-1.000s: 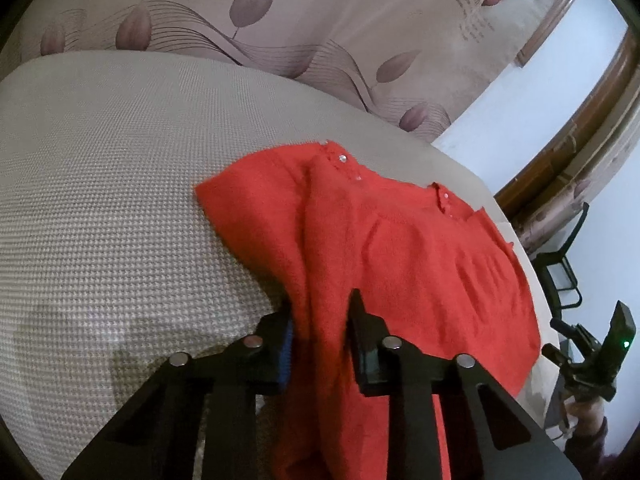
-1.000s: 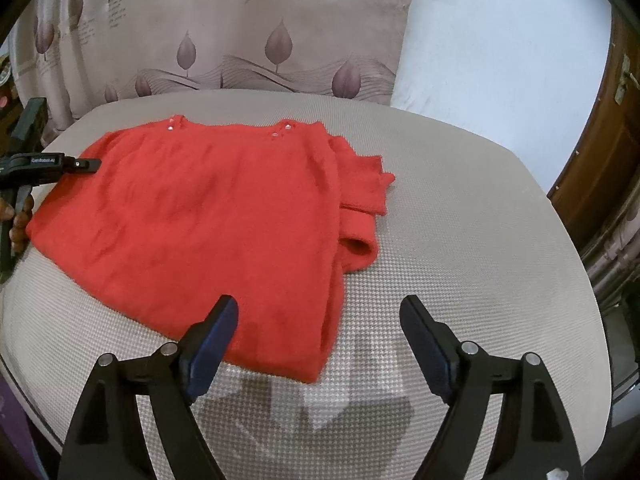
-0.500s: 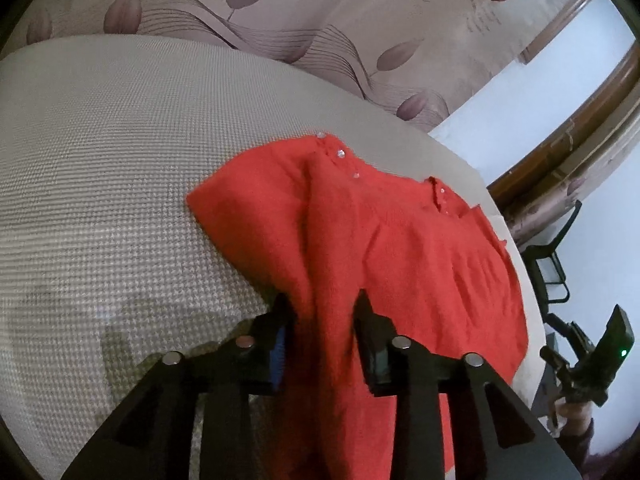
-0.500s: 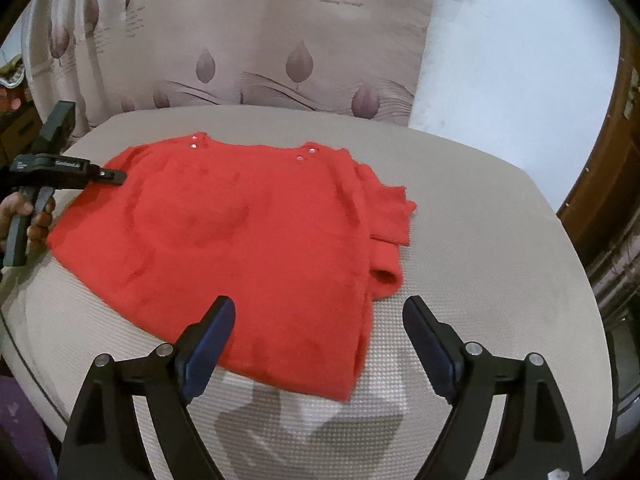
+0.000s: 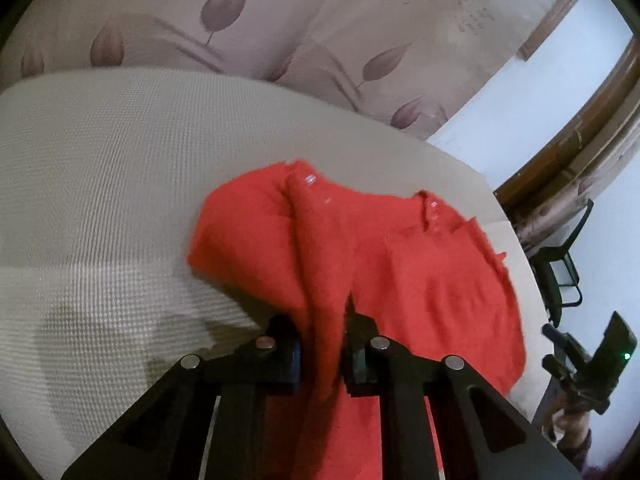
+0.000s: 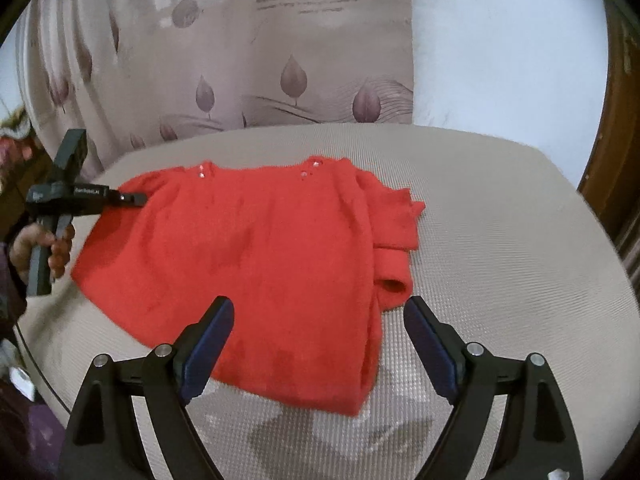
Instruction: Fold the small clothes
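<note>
A small red knitted sweater (image 6: 260, 248) lies flat on a beige textured cushion (image 6: 500, 240), its right sleeve folded in. In the left wrist view my left gripper (image 5: 320, 320) has its jaws closing on a bunched ridge of the sweater (image 5: 432, 280) at its left edge, and that edge is raised off the cushion. The right wrist view shows the same left gripper (image 6: 128, 199) at the sweater's left shoulder. My right gripper (image 6: 318, 308) hangs open above the sweater's near hem, with nothing between its fingers.
A leaf-patterned curtain (image 6: 280, 60) hangs behind the cushion, beside a white wall. A dark wooden frame (image 6: 616, 120) runs down the right side. A black chair (image 5: 560, 272) stands past the cushion's far edge. A person's hand (image 6: 40, 244) holds the left gripper's handle.
The left gripper has risen with the sweater's left edge, which now stands up in a fold, and its jaws have narrowed on the fabric. The right gripper stays open above the hem.
</note>
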`<state>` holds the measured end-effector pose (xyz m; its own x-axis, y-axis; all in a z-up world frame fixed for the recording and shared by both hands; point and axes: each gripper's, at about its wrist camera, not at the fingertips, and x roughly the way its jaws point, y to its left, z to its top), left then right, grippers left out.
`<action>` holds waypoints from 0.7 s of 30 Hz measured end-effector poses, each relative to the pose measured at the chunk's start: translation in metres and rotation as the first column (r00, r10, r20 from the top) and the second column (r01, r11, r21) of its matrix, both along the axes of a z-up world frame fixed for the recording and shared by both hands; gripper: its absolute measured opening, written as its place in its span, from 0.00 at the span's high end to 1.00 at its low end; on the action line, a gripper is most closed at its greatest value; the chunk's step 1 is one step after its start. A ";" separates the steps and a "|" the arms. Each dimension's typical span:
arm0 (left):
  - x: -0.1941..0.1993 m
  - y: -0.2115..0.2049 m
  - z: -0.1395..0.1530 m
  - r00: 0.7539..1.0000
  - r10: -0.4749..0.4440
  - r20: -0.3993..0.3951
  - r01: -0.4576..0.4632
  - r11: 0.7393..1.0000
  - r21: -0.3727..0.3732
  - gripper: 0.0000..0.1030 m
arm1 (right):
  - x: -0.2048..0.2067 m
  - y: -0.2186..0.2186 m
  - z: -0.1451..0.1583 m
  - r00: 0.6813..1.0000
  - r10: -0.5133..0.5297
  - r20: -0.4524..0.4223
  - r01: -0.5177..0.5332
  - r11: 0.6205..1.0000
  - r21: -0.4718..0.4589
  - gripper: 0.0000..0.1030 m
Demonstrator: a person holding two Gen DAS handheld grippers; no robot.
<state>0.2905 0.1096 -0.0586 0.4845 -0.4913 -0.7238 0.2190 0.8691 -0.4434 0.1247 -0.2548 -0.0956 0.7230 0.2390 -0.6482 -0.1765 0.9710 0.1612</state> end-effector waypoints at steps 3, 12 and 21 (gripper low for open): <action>-0.003 -0.012 0.021 1.000 0.002 0.000 -0.002 1.000 -0.009 0.86 | 0.007 -0.014 -0.002 1.000 0.023 0.001 -0.023 0.993 0.113 0.17; -0.004 -0.107 0.064 0.997 -0.060 -0.040 0.060 0.998 -0.006 0.86 | 0.016 -0.045 -0.023 0.999 0.019 -0.035 -0.007 0.944 0.330 0.17; 0.006 -0.231 0.042 0.982 -0.127 -0.137 0.120 0.991 -0.055 0.86 | 0.011 -0.063 -0.026 1.000 0.020 -0.009 -0.015 0.922 0.387 0.17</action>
<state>0.2962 -0.1218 -0.0162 0.3139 -0.5754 -0.7553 0.2566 0.8173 -0.5160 0.1352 -0.3175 -0.1219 0.7090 0.4858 -0.5112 -0.1888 0.8292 0.5262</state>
